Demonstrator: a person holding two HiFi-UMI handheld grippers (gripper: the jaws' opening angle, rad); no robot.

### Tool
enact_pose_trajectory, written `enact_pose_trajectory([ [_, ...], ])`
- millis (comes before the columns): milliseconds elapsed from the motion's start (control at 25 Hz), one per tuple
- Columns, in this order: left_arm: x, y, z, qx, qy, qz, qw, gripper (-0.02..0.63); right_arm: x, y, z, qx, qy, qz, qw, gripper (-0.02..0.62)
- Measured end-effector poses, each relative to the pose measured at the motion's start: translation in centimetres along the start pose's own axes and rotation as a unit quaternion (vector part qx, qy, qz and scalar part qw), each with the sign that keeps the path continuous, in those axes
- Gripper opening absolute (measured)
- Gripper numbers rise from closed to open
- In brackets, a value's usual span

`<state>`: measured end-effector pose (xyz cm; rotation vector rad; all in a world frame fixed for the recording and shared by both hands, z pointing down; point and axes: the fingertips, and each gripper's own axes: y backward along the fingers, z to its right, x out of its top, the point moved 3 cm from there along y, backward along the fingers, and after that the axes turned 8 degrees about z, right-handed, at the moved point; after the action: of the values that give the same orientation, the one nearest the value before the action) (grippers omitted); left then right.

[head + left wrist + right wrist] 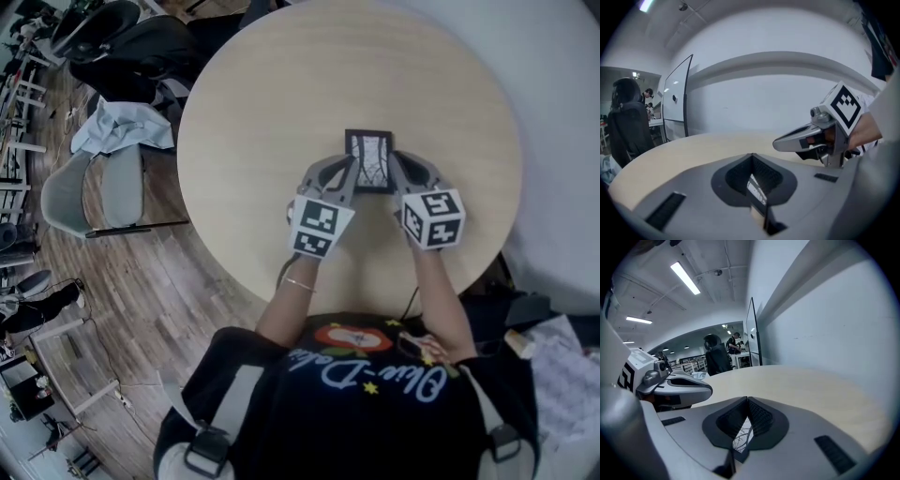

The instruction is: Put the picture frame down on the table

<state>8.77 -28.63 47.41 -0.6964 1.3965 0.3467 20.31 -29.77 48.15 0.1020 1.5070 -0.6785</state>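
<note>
We are starting at the left gripper (753, 164), where the fingers (733, 177) are pressing together on the picture frame (756, 188), pinching one side edge between the ribbed dark pads. Over at the right gripper (746, 416), the fingers (723, 423) are doing the same job, clamping the opposite edge, and the black-line drawing on the frame's white face is showing in the gap. So both grippers are gripping the frame, one on each side.

From above we are seeing it as a small black-rimmed rectangle, face up, sitting between the two sets of tips over the middle of the round, pale wooden tabletop (253, 112). We cannot tell whether its back is touching the tabletop.

Moving outward, the left marker cube (320, 227) and the right marker cube (433, 218) are riding side by side just behind the tips, and a thin bracelet (300, 283) is circling the person's left wrist. Beyond the tabletop's left rim, a grey chair (103, 183) is carrying a pale cloth (127, 127), and a black office chair (122, 42) is standing past it on the wooden floor (159, 281).
</note>
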Motion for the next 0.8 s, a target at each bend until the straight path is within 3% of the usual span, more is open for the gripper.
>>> enact_pose_trajectory([
  [320,3.7,2.9,0.8,0.004,-0.021,0.036,0.9991,0.002,3.6,3.6,-1.5,0.008,0.006,0.052,0.999,-0.002],
  [800,5.8,5.2,2.5,0.001,-0.027,0.062,0.9977,0.002,4.8,6.3,-3.2,0.013,0.035,0.069,0.997,-0.003],
])
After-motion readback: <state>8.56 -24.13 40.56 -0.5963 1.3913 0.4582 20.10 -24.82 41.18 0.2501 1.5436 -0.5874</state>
